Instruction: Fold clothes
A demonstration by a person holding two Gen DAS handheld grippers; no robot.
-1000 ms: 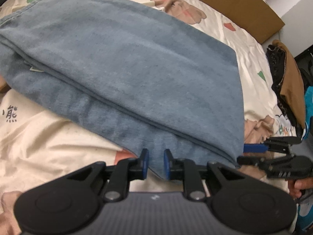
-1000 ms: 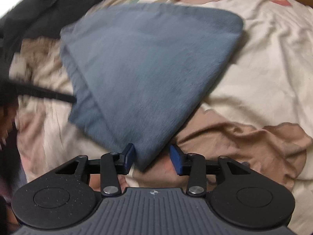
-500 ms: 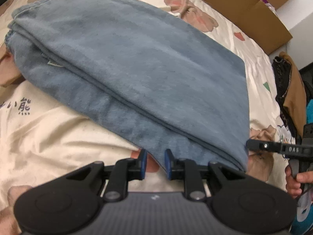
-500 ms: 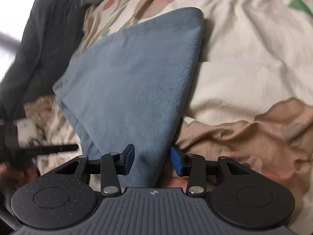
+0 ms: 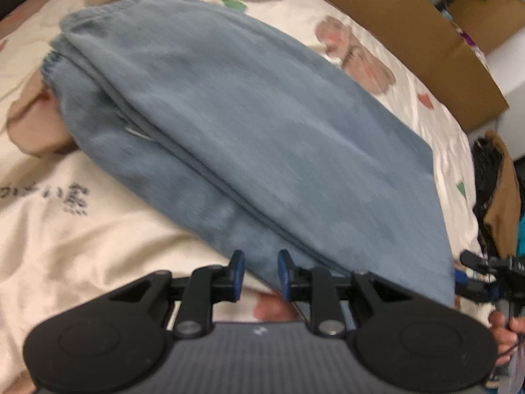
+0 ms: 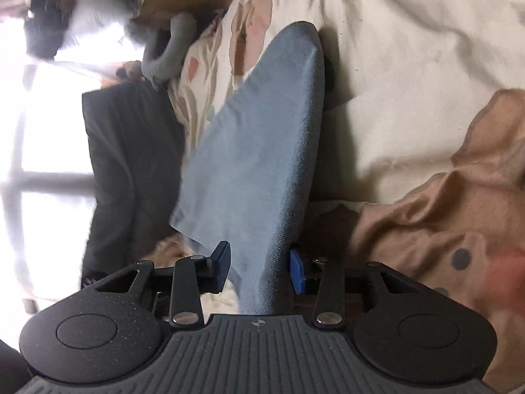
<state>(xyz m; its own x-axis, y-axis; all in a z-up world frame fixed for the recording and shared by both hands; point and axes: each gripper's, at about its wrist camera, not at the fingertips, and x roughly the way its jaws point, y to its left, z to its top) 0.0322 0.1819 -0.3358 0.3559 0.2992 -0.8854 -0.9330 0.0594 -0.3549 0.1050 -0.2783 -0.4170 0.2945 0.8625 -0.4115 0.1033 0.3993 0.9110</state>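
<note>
A folded blue denim-like garment (image 5: 249, 138), probably jeans or a skirt, is laid across a cream bedsheet (image 5: 75, 249) printed with bears and small coloured shapes; its layered edges are stacked along the near side, and an elasticated band is seen at the far left end. The left gripper (image 5: 261, 274) is held over the garment's near edge; its jaws have just been opening slightly, the fabric edge lies in the narrow gap between them, and whether the pads press on it cannot be told. The right gripper (image 6: 259, 271) is seen at the garment's near right corner, with the folded edge standing between its blue pads; its jaws have just been closing, yet a gap is visible on the left side, so the cloth appears not yet pinched. Both corners seem to be sought so that the near end can be lifted evenly for another fold. A brown cardboard box (image 5: 410, 42) is placed along the bed's far side; a dark and tan pile of clothes (image 5: 495, 193) is heaped at the right.
</note>
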